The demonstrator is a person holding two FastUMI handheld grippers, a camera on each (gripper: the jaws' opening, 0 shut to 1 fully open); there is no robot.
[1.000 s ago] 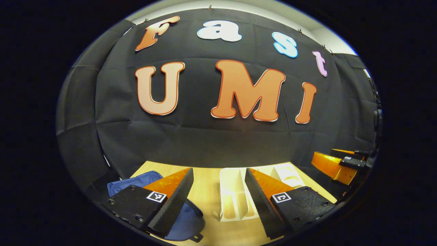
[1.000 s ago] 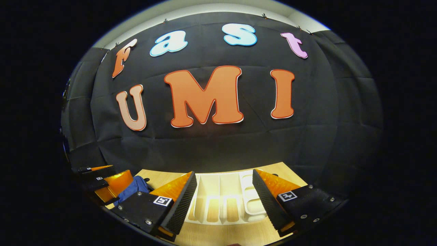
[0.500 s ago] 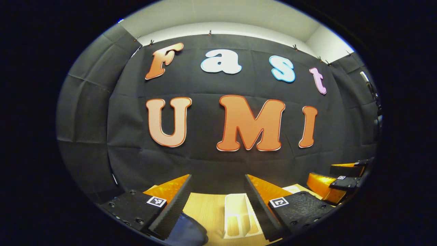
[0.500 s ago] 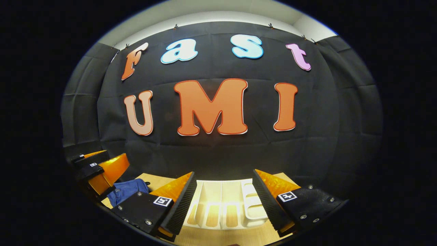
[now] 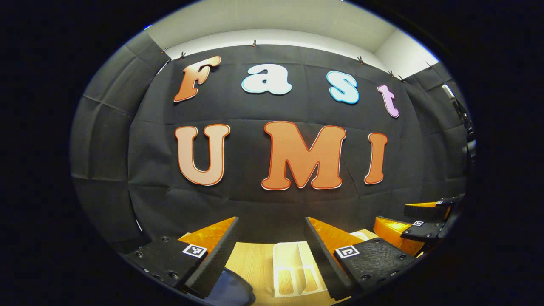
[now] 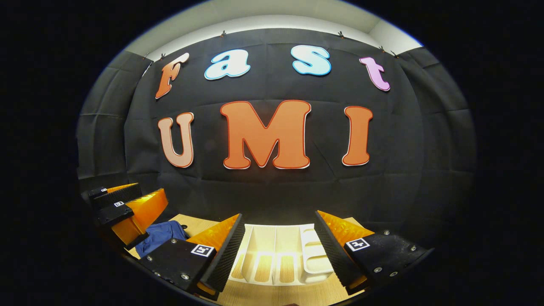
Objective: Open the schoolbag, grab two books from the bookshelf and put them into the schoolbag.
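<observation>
Both grippers, left (image 5: pixel 270 255) and right (image 6: pixel 278 250), have tilted up off the table (image 6: pixel 272 293), fingers wide, empty; bag (image 6: pixel 163 236) untouched.

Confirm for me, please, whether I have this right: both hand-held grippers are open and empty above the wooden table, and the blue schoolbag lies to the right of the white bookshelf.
Not quite: the blue schoolbag lies to the left of the white bookshelf, as the right gripper view shows. The rest holds: the left hand-held gripper and right hand-held gripper are open and empty above the wooden table.
</observation>
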